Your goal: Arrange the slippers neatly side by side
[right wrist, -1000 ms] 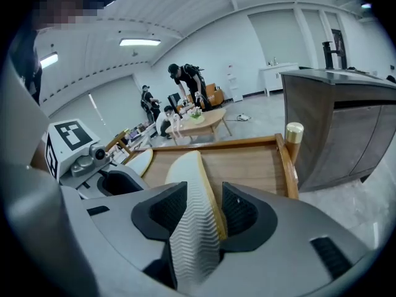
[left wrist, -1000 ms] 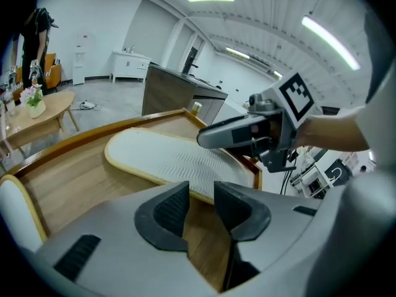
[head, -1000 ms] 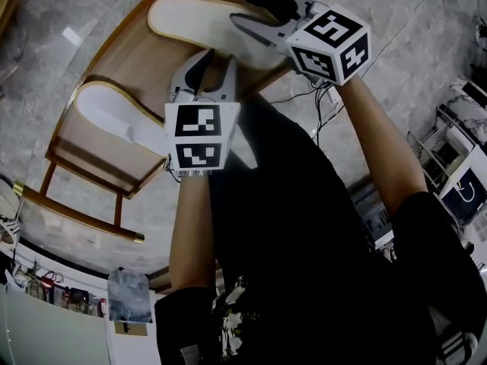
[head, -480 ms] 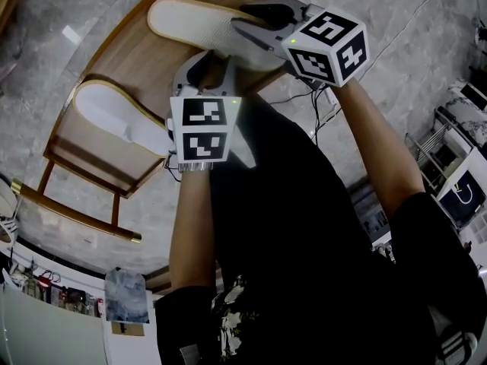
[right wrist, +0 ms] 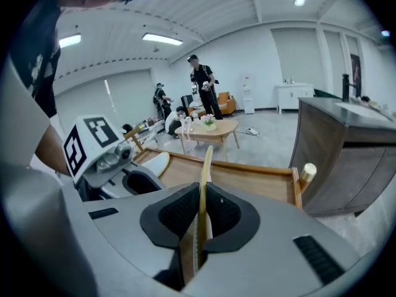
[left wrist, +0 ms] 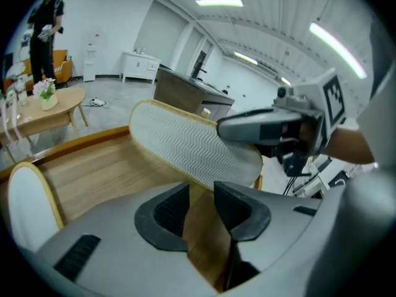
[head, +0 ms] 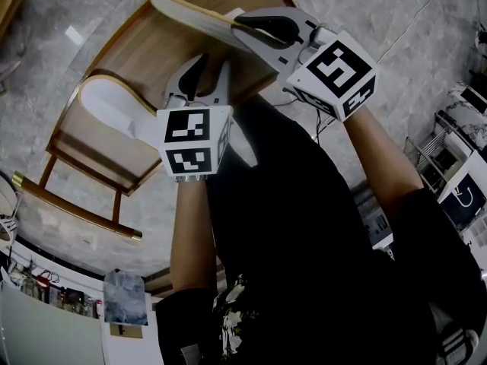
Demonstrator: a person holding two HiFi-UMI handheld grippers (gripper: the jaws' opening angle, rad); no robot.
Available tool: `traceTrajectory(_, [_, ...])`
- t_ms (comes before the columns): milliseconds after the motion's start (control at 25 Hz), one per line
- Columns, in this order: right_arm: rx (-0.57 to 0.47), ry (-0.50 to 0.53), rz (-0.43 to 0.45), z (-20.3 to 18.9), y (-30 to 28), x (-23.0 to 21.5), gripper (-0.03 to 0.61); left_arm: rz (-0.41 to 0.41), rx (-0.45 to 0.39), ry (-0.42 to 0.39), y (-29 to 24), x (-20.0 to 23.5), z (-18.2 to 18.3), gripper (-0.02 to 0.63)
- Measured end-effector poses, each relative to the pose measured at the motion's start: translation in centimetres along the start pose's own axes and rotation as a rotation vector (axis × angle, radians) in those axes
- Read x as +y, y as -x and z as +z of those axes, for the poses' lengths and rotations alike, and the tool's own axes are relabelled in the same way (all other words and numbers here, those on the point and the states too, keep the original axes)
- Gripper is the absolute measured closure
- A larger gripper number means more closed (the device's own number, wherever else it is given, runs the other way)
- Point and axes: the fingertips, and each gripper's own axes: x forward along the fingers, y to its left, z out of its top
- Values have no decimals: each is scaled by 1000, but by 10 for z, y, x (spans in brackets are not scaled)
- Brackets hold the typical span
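Note:
My right gripper point(head: 253, 29) is shut on the heel end of a white slipper point(head: 190, 12) with a tan sole. Its jaws have just been closing on it. The slipper is lifted and turned on edge over the wooden table point(head: 163, 48). In the right gripper view the slipper point(right wrist: 205, 166) stands edge-on between the pads of the gripper point(right wrist: 201, 212). The second white slipper point(head: 114, 109) lies flat at the table's left end. My left gripper point(head: 204, 68) hovers open over bare wood between the two slippers. Nothing is between its jaws point(left wrist: 201, 193), and the raised slipper point(left wrist: 185, 147) is just ahead.
The table has a raised wooden rim point(head: 76, 215) and stands on a marble floor point(head: 68, 36). Cables point(head: 319, 112) trail near my right arm. A dark counter point(right wrist: 346, 147), a small round table point(right wrist: 210, 132) and standing people point(right wrist: 201, 85) are further off.
The right gripper has closed on the far slipper and raised it, tipping it from flat onto its edge. The left gripper has stayed nearly where it was.

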Motion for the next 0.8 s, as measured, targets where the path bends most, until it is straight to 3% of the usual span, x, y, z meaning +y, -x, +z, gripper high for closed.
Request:
traceTrajectory(200, [-33,186,-8,19,-4,16,554,29,-136,110,41,14,24,497])
traceTrajectory(440, [-30,391,24,17,-5,43,554,138,-205,60,78,54,43,497])
traceTrajectory(560, [-15,510,51,7,-11,53,554,166,-230,78,87,72,48,497])
traceTrajectory(680, [0,551,77,-2,-13,61,554,167,-243,89,91,73,51,497])
traceTrajectory(800, [1,516,97,-9,-12,70,552,139,-248,86,91,63,54,497])
